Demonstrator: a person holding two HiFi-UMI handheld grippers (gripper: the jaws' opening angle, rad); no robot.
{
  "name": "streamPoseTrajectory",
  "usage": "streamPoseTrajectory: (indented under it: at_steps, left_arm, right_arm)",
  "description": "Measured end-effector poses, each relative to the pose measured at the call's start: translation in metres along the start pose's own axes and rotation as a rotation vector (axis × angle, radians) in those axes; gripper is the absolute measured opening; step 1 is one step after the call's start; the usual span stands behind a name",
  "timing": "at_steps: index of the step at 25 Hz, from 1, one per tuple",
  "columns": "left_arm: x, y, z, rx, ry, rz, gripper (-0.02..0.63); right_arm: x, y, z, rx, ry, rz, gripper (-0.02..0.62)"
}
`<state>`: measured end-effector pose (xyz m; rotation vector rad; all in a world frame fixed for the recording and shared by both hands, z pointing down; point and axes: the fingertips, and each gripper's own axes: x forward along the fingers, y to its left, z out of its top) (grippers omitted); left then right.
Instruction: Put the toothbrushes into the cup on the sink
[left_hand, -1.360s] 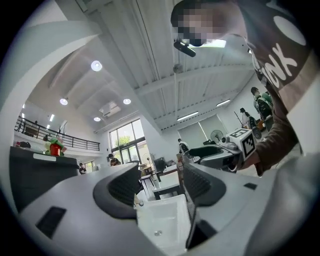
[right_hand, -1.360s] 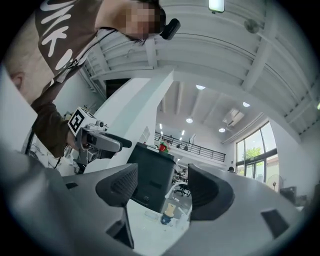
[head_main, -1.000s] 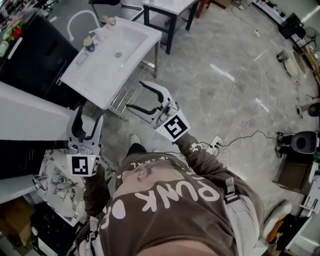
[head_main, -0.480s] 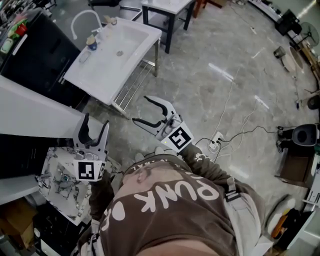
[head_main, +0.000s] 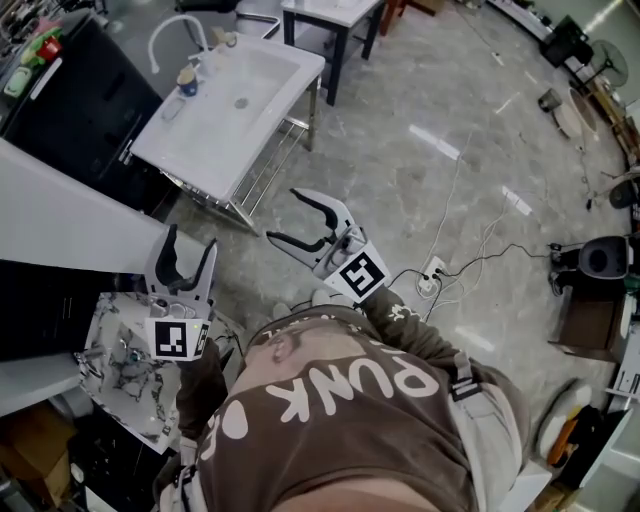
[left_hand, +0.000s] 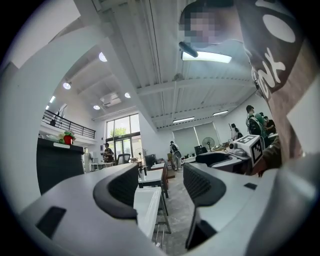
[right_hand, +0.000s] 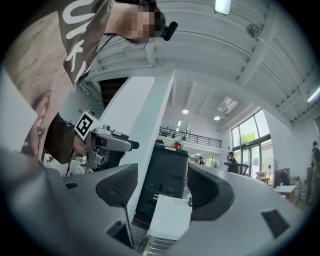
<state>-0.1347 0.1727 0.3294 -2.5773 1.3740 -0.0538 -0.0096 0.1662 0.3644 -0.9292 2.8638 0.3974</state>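
The white rectangular basin sink (head_main: 215, 135) on its metal frame stands ahead of the person, to the left. A small round cup (head_main: 187, 82) sits on its left rim, just beside the curved white tap (head_main: 172, 20) at the far corner. A black cabinet (head_main: 70, 120) lies left of the sink, and a dark-legged table (head_main: 335, 15) stands beyond it. The left gripper (head_main: 190, 240) and the right gripper (head_main: 283, 215) hang side by side on the sink's near side, well apart from the cup.
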Motion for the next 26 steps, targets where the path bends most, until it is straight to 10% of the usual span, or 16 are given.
streamPoseTrajectory:
  at_steps: [26]
  left_arm:
    - [-0.010,0.009,0.004,0.006,-0.042,-0.013,0.270]
  right_arm:
    - [0.002,0.007,0.010,-0.032,-0.021,-0.055,0.288]
